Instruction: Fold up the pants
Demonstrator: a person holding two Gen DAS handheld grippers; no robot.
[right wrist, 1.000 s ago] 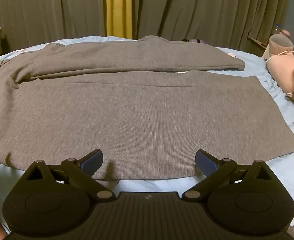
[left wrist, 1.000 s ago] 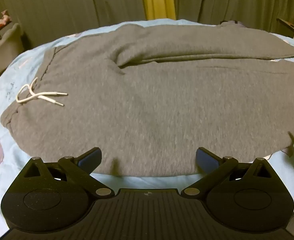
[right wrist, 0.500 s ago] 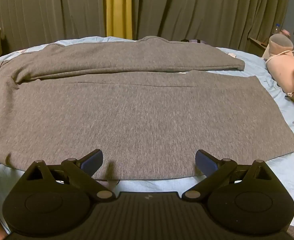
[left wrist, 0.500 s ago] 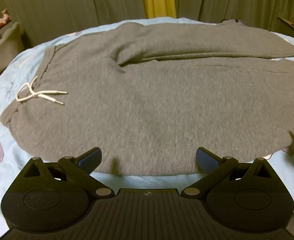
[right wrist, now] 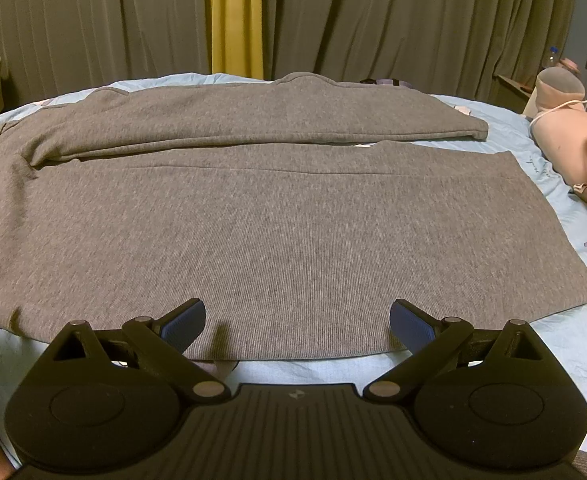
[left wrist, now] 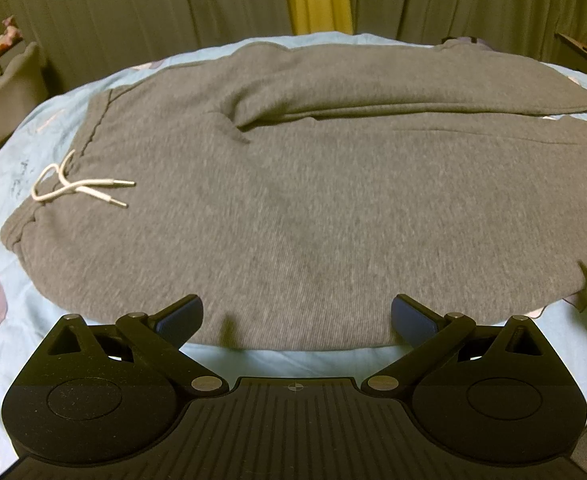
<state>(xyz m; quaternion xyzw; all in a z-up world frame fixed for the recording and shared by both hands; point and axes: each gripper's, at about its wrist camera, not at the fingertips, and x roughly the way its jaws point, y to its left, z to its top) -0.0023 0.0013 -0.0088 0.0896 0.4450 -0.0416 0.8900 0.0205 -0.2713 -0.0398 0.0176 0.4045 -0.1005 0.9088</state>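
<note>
Left wrist view: we hold the left gripper (left wrist: 295,316) spread wide and empty over the near edge of the bed (left wrist: 293,362). Gray pants (left wrist: 313,208) lie flat across the bed, waistband and white drawstring (left wrist: 77,188) toward its left edge. Right wrist view: we hold the right gripper (right wrist: 296,318) equally wide, gripping nothing, above the pants' (right wrist: 273,232) near hem.

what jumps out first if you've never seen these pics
Large grey knit pants spread flat across the light blue bedsheet, filling both views. A white drawstring lies loose at the waistband on the left. Behind, one yellow curtain strip stands out among grey-green curtains.
</note>
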